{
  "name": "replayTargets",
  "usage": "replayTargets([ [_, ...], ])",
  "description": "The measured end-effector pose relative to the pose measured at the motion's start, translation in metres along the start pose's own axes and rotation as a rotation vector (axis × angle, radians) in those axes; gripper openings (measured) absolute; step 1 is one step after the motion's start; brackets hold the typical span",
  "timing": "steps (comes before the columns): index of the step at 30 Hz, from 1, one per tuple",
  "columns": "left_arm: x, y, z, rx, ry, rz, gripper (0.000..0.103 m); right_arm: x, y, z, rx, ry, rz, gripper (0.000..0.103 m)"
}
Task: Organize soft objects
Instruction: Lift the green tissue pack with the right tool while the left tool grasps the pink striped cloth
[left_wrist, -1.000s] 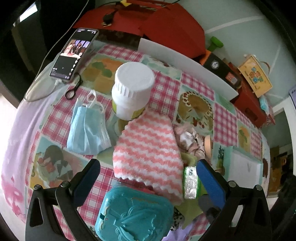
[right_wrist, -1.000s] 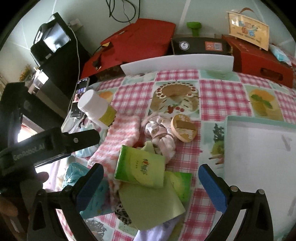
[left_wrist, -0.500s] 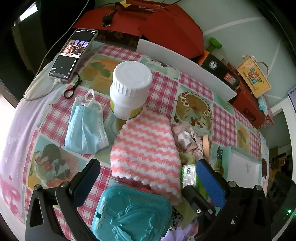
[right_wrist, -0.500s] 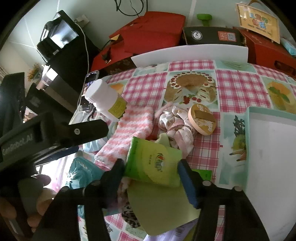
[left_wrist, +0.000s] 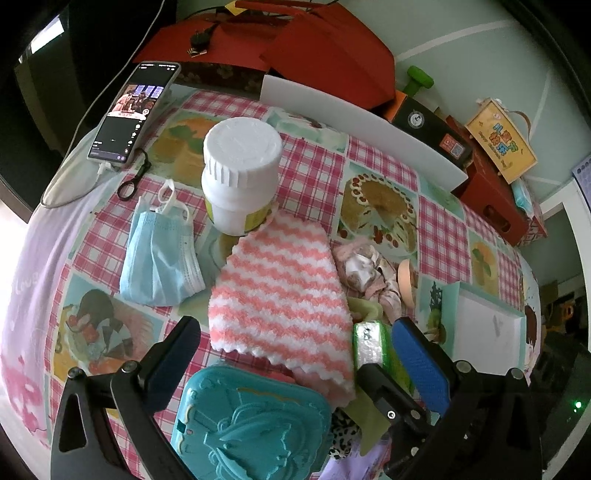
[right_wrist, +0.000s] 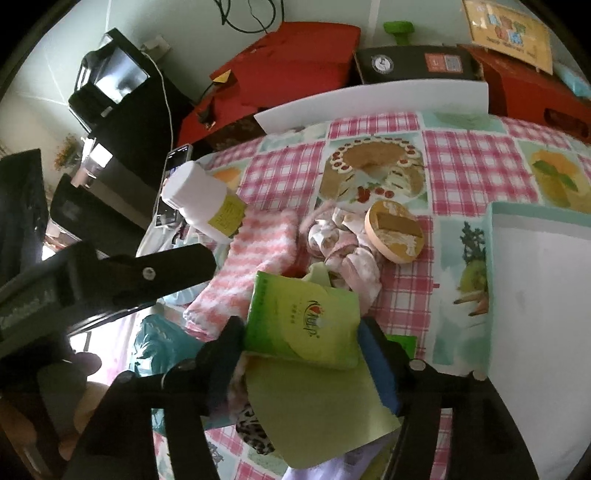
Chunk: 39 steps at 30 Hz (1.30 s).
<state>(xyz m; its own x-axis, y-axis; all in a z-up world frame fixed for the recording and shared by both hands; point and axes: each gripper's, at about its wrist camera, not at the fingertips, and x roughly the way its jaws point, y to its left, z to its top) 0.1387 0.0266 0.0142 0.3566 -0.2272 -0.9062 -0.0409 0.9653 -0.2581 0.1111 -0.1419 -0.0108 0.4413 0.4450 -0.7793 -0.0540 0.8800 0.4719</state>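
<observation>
The right gripper (right_wrist: 301, 343), wide open 1 second ago, has closed its 2 fingers on the tissue pack (right_wrist: 303, 321) atop the pile near the table's front edge; lifting it toward the tray (right_wrist: 517, 218) likely follows. The left gripper (left_wrist: 295, 350) hovers open over the cloth (left_wrist: 277, 291).

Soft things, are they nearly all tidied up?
Not yet. Nothing looks sorted: the tray is bare. The right gripper is shut on the tissue pack. The left gripper is open. The striped cloth, mask and scrunchie wait.
</observation>
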Motion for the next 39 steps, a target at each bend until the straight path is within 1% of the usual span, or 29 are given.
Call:
replayTargets([
  [6,0.003,-0.002,-0.001,0.01,0.007,0.01,0.103,0.005,-0.004,0.0,0.026,0.0,0.025,0.07],
  [10,0.004,-0.004,-0.001,0.017,0.008,0.018,0.103,0.012,-0.008,0.0,0.061,0.021,0.057,0.07],
  [14,0.004,-0.005,-0.001,0.023,0.009,0.024,0.103,0.012,-0.009,-0.001,0.068,0.014,0.058,0.07],
  [17,0.005,-0.005,-0.001,0.027,0.01,0.027,0.103,0.011,-0.01,-0.002,0.073,0.01,0.061,0.068],
  [22,0.005,-0.004,-0.001,0.034,0.007,0.035,0.103,0.005,-0.008,-0.003,0.062,0.007,0.049,0.068],
  [25,0.005,-0.006,0.0,0.045,0.001,0.053,0.103,-0.002,-0.014,-0.003,0.089,0.007,0.035,0.068],
  [27,0.005,-0.007,0.0,0.054,-0.001,0.064,0.102,-0.01,-0.02,-0.002,0.097,0.0,0.0,0.068],
  [29,0.005,-0.01,-0.001,0.071,-0.002,0.07,0.097,-0.018,-0.027,-0.001,0.113,-0.005,-0.025,0.068],
  [33,0.009,-0.017,-0.002,0.114,0.01,0.077,0.091,-0.038,-0.043,0.0,0.16,-0.03,-0.024,0.068],
  [36,0.015,-0.022,-0.005,0.141,0.032,0.086,0.089,-0.062,-0.052,0.002,0.165,-0.074,-0.056,0.068],
  [39,0.022,-0.031,-0.007,0.177,0.052,0.117,0.088,-0.089,-0.066,0.002,0.189,-0.131,-0.073,0.068],
])
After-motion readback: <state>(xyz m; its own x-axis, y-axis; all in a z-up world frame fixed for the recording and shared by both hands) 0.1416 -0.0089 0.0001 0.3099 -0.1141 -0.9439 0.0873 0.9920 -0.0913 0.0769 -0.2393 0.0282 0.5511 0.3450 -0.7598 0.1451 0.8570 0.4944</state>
